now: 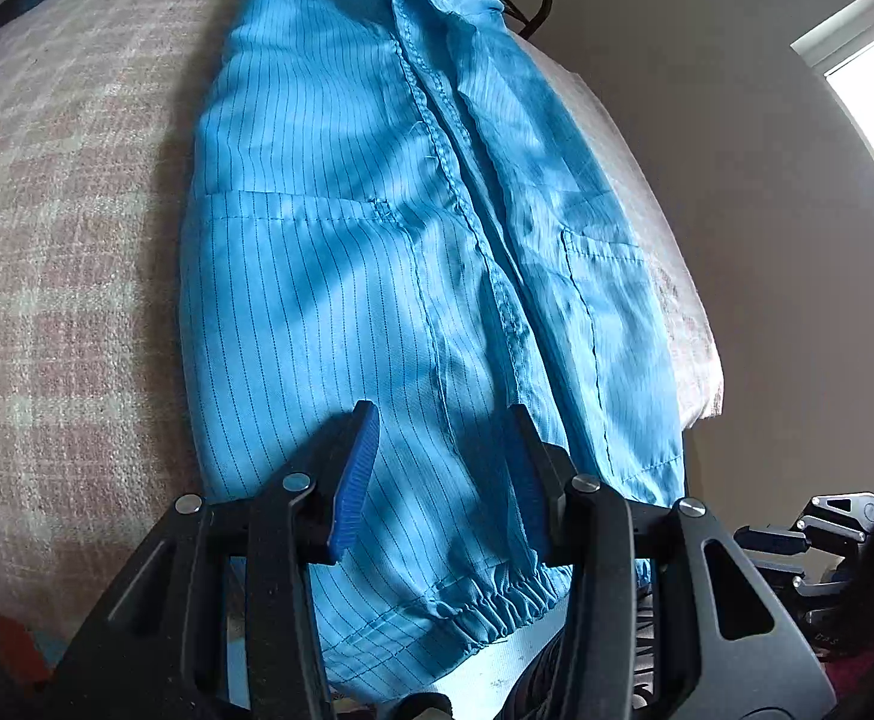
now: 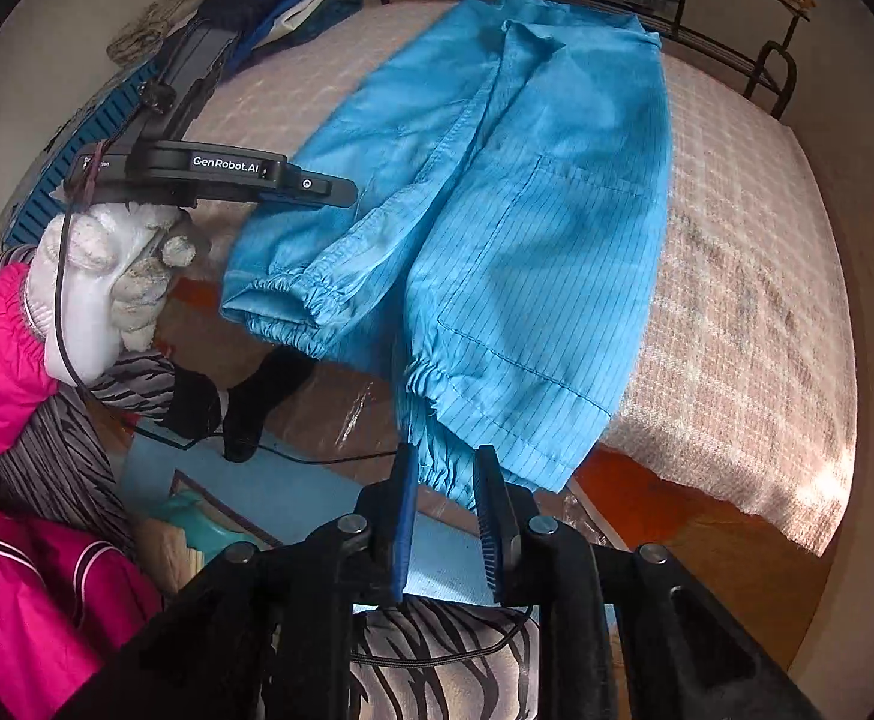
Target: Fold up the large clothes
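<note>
Beside bed edge (image 2: 706, 498), blue coat (image 2: 496, 210).

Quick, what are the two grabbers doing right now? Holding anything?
Left gripper: open, holding nothing, over the blue coat.
Right gripper: open, holding nothing, by the coat's cuff.

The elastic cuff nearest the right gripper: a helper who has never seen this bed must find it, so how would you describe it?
Start at the bed with the pink checked cover, where a blue pinstriped garment lies lengthwise. Two gathered cuffs hang over the near edge. Yours, the elastic cuff, hangs just beyond the right gripper, right of the other cuff.
</note>
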Demonstrator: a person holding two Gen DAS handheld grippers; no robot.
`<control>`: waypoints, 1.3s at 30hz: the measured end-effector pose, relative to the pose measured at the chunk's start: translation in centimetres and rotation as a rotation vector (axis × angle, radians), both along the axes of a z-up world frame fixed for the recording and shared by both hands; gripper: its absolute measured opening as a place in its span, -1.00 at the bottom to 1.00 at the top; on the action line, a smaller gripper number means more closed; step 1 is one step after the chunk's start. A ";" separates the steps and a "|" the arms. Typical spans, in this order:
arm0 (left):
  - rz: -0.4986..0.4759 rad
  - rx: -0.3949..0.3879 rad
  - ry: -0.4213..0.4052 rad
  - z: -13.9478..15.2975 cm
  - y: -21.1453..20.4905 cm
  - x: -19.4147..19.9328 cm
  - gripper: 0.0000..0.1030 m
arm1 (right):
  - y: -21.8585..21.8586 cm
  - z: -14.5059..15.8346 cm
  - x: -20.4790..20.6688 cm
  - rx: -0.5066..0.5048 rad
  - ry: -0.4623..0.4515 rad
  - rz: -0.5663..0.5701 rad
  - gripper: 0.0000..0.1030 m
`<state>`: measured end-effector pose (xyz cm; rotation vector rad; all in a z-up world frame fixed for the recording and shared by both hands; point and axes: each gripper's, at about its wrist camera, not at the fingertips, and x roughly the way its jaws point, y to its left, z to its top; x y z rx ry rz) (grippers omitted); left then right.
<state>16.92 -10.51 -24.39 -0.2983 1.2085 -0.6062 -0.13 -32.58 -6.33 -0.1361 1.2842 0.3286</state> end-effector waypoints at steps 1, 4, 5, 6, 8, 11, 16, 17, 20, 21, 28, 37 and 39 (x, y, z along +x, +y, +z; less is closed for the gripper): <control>0.011 -0.014 -0.005 0.4 0.8 -0.2 -0.16 | -0.3 0.2 0.2 0.004 -0.014 -0.004 -0.46; 0.057 -0.036 -0.011 1.2 3.2 -1.2 -0.16 | -2.3 -0.3 1.9 0.032 -0.055 -0.077 -0.44; 0.063 -0.035 -0.005 1.2 3.8 -1.5 -0.16 | -2.8 -0.9 2.5 0.022 -0.062 -0.099 -0.44; 0.066 -0.025 -0.004 1.1 4.3 -1.9 -0.16 | -3.1 -1.6 3.1 0.009 -0.074 -0.113 -0.41; 0.080 0.012 -0.010 1.1 4.9 -2.4 -0.16 | -3.2 -2.8 4.2 0.041 -0.084 -0.116 -0.40; 0.116 0.059 -0.022 1.1 5.7 -2.4 -0.16 | -2.0 -4.2 5.6 0.101 -0.077 -0.103 -0.40; 0.163 0.052 0.012 0.2 6.9 -2.7 -0.15 | 1.4 -6.4 7.2 0.088 -0.053 -0.026 -0.05; 0.156 0.042 0.030 -0.3 6.8 -2.8 -0.14 | 1.8 -6.9 7.4 0.074 -0.051 -0.018 -0.02; 0.144 0.035 0.040 -0.9 6.0 -3.1 -0.14 | 2.9 -7.8 8.1 0.063 -0.037 0.013 0.03; 0.143 0.058 0.026 -0.7 5.8 -3.3 -0.15 | 3.1 -7.5 8.4 0.073 -0.031 0.029 -0.09; 0.142 0.047 -0.025 3.4 6.3 -2.5 -0.15 | 0.2 -2.2 13.7 0.204 -0.111 -0.119 -0.08; 0.100 -0.073 -0.176 11.5 5.7 0.8 -0.14 | -0.4 -0.6 27.1 0.162 -0.138 -0.251 0.14; 0.109 -0.111 -0.163 11.7 6.0 1.0 -0.14 | 0.1 -1.3 30.2 0.108 -0.147 -0.267 0.14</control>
